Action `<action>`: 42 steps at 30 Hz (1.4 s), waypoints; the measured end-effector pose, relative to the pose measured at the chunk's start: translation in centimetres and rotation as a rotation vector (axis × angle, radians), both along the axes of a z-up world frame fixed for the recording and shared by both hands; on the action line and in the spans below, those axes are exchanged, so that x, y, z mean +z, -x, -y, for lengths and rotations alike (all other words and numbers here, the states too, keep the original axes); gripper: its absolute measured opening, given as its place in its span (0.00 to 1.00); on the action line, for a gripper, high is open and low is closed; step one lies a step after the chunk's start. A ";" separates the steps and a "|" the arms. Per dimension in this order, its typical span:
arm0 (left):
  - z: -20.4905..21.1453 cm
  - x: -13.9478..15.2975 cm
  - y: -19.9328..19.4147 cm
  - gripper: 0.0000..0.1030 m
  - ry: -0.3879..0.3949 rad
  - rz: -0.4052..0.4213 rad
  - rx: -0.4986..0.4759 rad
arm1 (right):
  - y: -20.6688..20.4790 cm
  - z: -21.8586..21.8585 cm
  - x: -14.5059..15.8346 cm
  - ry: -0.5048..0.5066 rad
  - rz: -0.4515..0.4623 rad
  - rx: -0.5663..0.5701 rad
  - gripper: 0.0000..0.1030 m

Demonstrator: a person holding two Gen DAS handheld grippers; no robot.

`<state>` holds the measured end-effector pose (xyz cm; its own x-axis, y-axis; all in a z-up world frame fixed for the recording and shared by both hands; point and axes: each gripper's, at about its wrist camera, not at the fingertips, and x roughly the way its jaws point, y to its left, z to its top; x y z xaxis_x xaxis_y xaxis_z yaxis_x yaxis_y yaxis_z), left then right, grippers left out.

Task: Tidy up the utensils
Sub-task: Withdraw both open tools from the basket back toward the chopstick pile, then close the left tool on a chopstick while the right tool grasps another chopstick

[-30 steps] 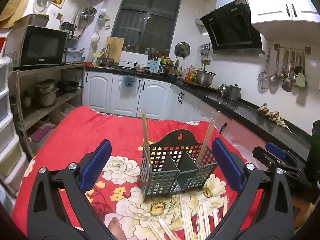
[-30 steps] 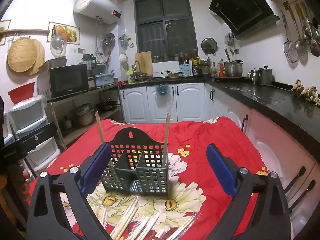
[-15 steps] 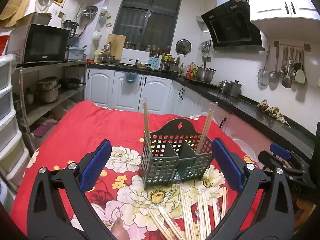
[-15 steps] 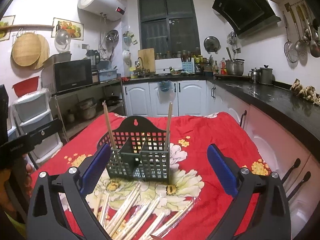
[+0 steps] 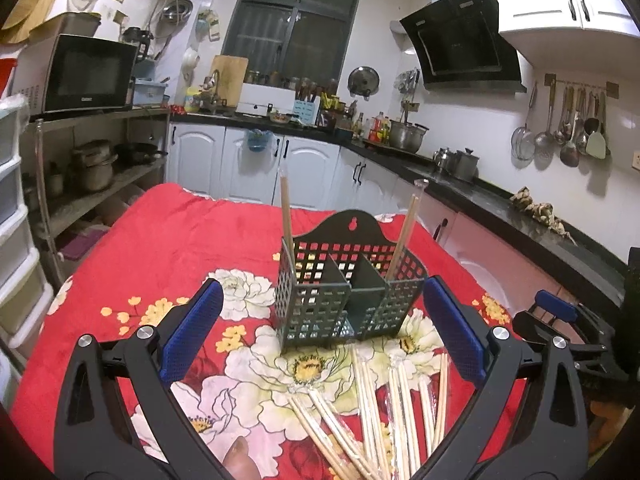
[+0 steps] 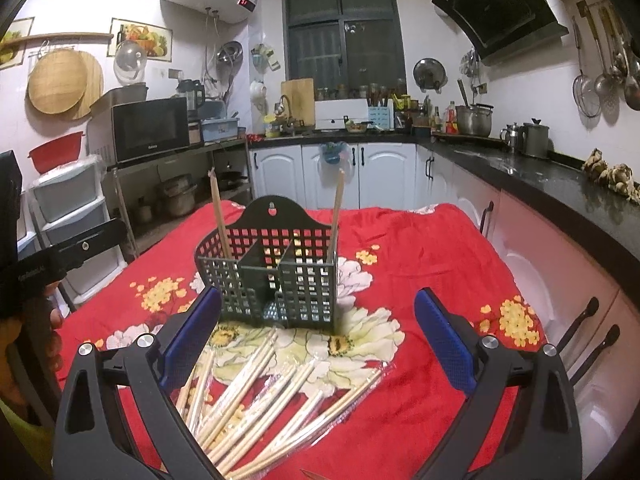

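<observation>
A dark green perforated utensil basket (image 5: 348, 296) (image 6: 276, 280) with compartments stands on the red flowered tablecloth. One wrapped chopstick pair (image 5: 286, 220) stands in its left compartment and another (image 5: 404, 232) leans in its right one. Several wrapped chopstick pairs (image 5: 380, 408) (image 6: 260, 396) lie loose on the cloth in front of the basket. My left gripper (image 5: 320, 332) is open and empty, above the loose chopsticks. My right gripper (image 6: 316, 332) is open and empty, also above them.
The table (image 5: 160, 240) is covered by the red cloth. Black kitchen counters (image 6: 540, 176) run along the right and back. A metal shelf with a microwave (image 5: 88, 76) and plastic drawers stand at the left. The right gripper shows at the left view's right edge (image 5: 560, 320).
Both grippers have drawn back and tilted down from the basket, so more of the loose chopsticks show in front. Both stay open. The basket and its two chopstick pairs have not moved.
</observation>
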<state>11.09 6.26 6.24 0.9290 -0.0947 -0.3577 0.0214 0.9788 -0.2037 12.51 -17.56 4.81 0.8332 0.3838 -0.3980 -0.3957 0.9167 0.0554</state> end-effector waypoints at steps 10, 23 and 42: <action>1.1 -1.9 -0.3 0.90 -0.004 -0.064 -0.024 | -0.5 1.9 -1.6 0.022 -0.049 -0.045 0.92; 3.6 -5.9 -2.4 0.87 0.003 -0.178 -0.135 | -2.2 3.8 -4.1 0.037 -0.141 -0.083 0.82; 5.2 -11.1 -8.7 0.24 0.022 -0.436 -0.255 | -5.3 0.6 -7.2 0.060 -0.317 0.072 0.34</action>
